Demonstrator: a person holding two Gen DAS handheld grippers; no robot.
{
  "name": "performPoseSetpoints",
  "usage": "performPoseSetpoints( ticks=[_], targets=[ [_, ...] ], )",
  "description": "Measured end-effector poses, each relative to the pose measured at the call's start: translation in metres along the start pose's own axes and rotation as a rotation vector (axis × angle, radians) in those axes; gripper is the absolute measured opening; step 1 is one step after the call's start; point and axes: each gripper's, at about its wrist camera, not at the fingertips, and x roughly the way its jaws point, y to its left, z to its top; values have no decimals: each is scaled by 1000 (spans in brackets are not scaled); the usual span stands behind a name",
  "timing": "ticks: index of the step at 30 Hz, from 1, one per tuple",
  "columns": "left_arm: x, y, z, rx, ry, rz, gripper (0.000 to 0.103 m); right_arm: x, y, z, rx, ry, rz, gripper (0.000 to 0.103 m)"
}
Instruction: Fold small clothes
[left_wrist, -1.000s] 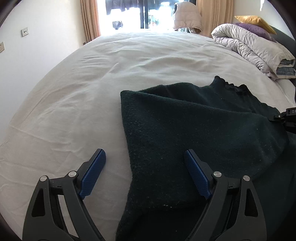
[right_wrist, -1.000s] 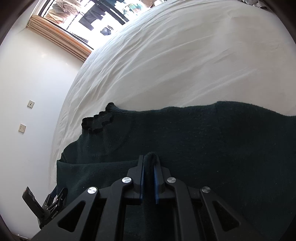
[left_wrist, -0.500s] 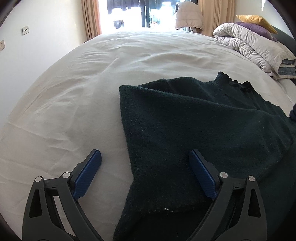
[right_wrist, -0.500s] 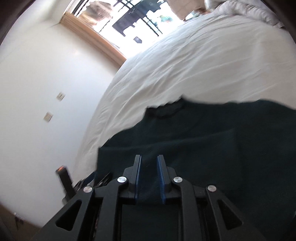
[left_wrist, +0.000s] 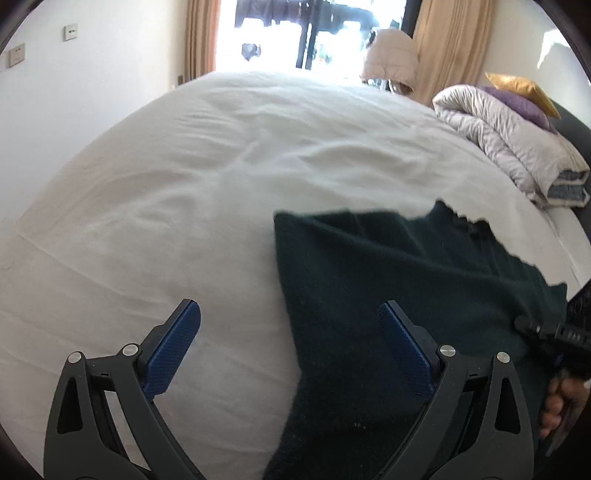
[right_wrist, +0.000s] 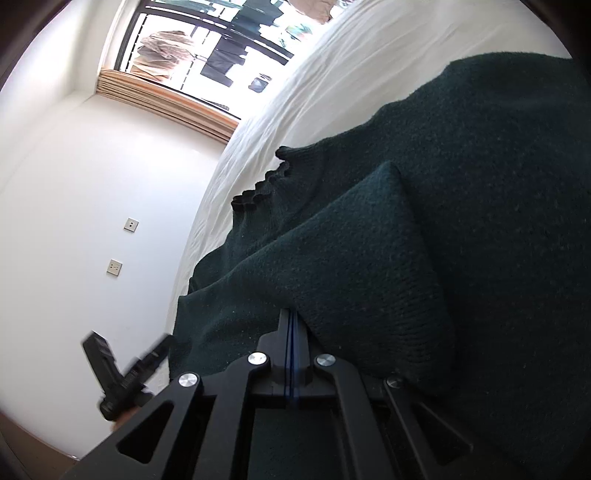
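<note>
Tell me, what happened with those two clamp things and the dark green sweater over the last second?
The right gripper had a pinch of the dark green sweater a second ago, opened and let it go, and now its pads are shut together with no cloth visibly between them. A folded layer now lies over the sweater. The left gripper stayed wide open over the sweater's edge on the white bed sheet, holding nothing.

The sweater (left_wrist: 388, 295) is very dark green, almost black, with a fuzzy knit and a wavy frill along one edge. The bed sheet (left_wrist: 166, 206) is white. The gripper pads (left_wrist: 173, 350) are blue with tiny ridges, on black arms. The curtains (left_wrist: 450, 44) are tan. The folded quilt (left_wrist: 509, 147) is pale grey. One pillow (left_wrist: 521, 103) is purple, another pillow (left_wrist: 524, 86) yellow.
</note>
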Motion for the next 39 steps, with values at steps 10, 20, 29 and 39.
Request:
performPoseSetpoints(
  ticks=[10, 20, 29, 39],
  targets=[
    [54, -7, 4, 109, 105, 47, 102, 0, 1, -5, -23, -14, 7, 0],
    [22, -9, -22, 236, 55, 159, 102, -51, -16, -22, 41, -56, -56, 0],
    [-43, -64, -20, 256, -77, 134, 100, -235, -74, -36, 254, -476, -105, 76],
    [10, -132, -69, 242, 74, -65, 100, -365, -215, -63, 681, -849, -62, 64]
  ],
)
